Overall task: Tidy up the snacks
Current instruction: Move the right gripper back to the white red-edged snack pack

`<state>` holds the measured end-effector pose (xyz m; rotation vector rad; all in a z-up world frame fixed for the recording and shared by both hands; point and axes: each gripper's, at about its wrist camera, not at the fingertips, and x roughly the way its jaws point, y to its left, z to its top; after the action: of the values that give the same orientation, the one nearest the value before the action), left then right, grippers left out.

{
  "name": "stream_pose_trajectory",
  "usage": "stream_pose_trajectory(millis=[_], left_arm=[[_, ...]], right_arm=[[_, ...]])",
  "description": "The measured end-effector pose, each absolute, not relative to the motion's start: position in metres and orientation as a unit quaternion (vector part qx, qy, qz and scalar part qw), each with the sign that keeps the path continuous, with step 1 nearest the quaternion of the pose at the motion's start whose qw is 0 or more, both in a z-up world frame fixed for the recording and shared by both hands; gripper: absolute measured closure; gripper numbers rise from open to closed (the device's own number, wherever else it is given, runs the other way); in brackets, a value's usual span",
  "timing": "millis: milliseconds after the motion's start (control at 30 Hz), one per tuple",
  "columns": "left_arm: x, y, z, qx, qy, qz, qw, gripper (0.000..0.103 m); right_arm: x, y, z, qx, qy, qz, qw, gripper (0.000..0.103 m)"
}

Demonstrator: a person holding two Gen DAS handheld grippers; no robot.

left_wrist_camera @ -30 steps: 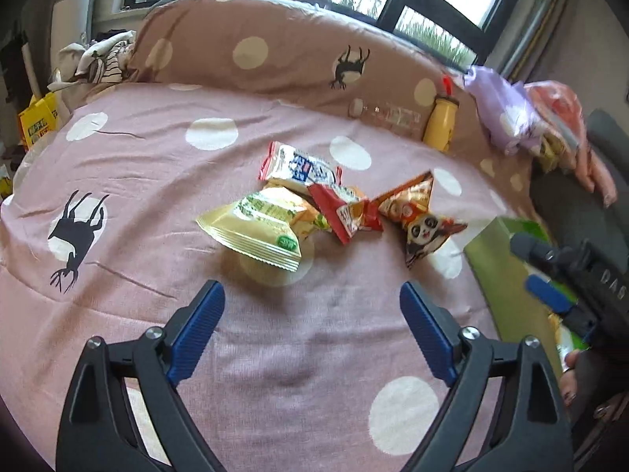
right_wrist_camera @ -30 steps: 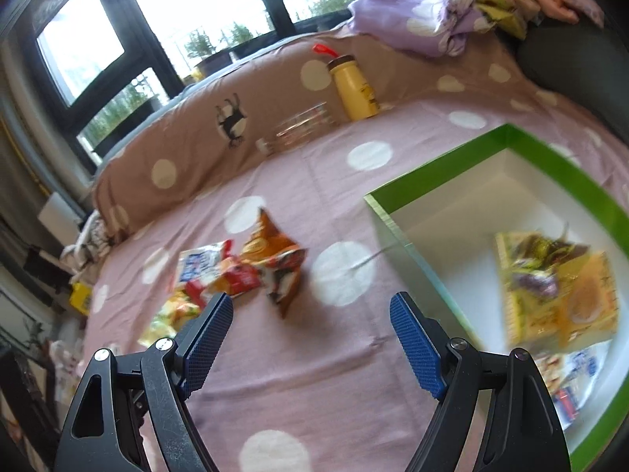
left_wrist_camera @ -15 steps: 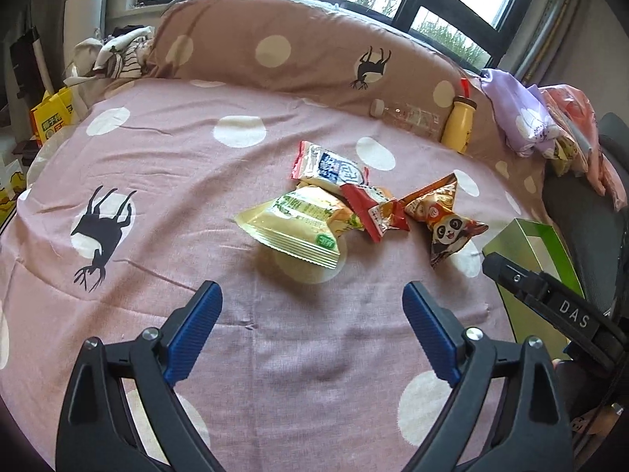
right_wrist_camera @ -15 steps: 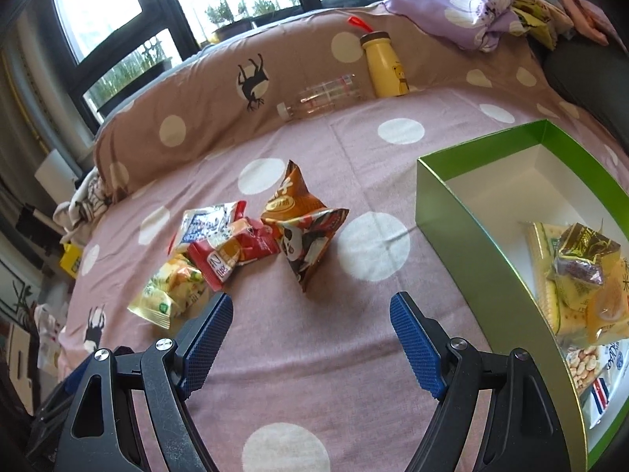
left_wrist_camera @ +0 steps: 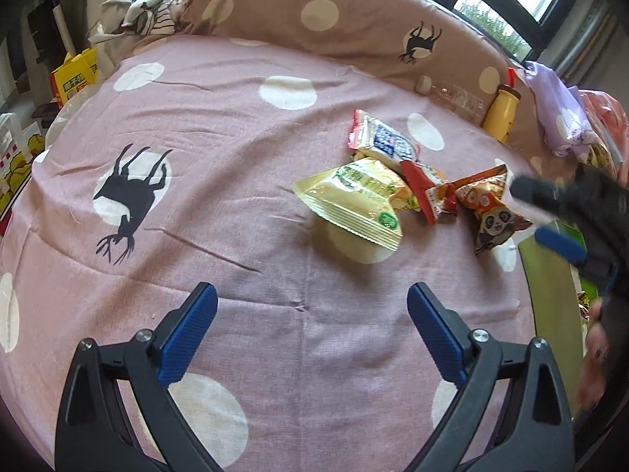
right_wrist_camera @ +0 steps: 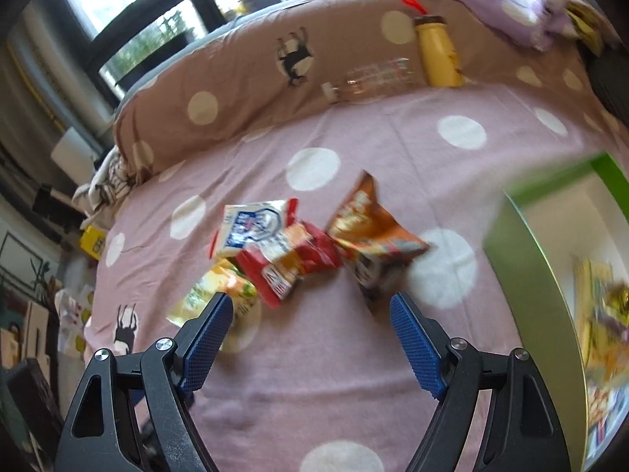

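L gripper (left_wrist_camera: 310,306): jaws spread wide, nothing between them, low centre of the left wrist frame, above the pink dotted bedspread (left_wrist_camera: 220,181). R gripper (right_wrist_camera: 310,330): jaws released and empty, low centre of the right wrist frame, near the snack pile. Snacks lie mid-frame, touching/overlapping: yellow-green packet (left_wrist_camera: 354,200), white-blue packet (left_wrist_camera: 381,141), red packet (right_wrist_camera: 287,263), orange panda packet (right_wrist_camera: 369,236). Green box (right_wrist_camera: 526,275) at the right edge; packets inside it are blurred. Yellow bottle (right_wrist_camera: 436,55) stands at upper right against the brown bolster (right_wrist_camera: 243,78).
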<state>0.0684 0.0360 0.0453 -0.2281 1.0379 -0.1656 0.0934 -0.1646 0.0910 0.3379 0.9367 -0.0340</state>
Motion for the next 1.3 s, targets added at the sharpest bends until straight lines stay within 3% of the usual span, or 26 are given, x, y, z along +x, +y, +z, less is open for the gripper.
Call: stream_pose_trajectory(millis=[167,267,300,333,400,667,700,733,833,1033,1300], left_arm=[[0.071,0.045,0.042,-0.111,0.504,-0.060,0.854,0.005],[0.074,0.050,0.042,-0.111,0.506,-0.054,0.853,0.005],[0.074,0.052,0.042,-0.112,0.506,-0.051,0.854,0.005],[0.076,0.054,0.041,-0.113,0.507,-0.048,0.853,0.005],[0.078,0.057,0.037,-0.117,0.513,-0.039,0.849,0.005],[0.080,0.060,0.035,-0.121,0.519,-0.039,0.845,0.005],[0.080,0.060,0.036,-0.121,0.519,-0.038,0.846,0.005],[0.080,0.061,0.036,-0.121,0.519,-0.035,0.846,0.005],[0.080,0.064,0.036,-0.120,0.519,-0.026,0.846,0.005],[0.079,0.069,0.036,-0.121,0.518,-0.017,0.847,0.005],[0.076,0.064,0.037,-0.120,0.519,-0.018,0.846,0.005]], right_arm=[[0.176,-0.124,0.086,0.089,0.501,0.041,0.860,0.020],[0.219,-0.117,0.063,0.118,0.550,0.022,0.827,0.021],[0.228,-0.116,0.058,0.134,0.553,0.024,0.822,0.019],[0.236,-0.116,0.053,0.145,0.555,0.023,0.819,0.011],[0.249,-0.114,0.042,0.149,0.556,0.005,0.817,0.006],[0.257,-0.094,0.014,0.088,0.563,-0.024,0.821,0.006],[0.255,-0.093,0.013,0.089,0.560,-0.022,0.823,0.008],[0.252,-0.094,0.013,0.090,0.557,-0.024,0.825,0.019],[0.239,-0.095,0.018,0.068,0.552,-0.033,0.830,0.039],[0.206,-0.104,0.033,0.094,0.552,0.011,0.828,0.041],[0.116,-0.127,0.098,0.140,0.465,0.039,0.873,0.041]])
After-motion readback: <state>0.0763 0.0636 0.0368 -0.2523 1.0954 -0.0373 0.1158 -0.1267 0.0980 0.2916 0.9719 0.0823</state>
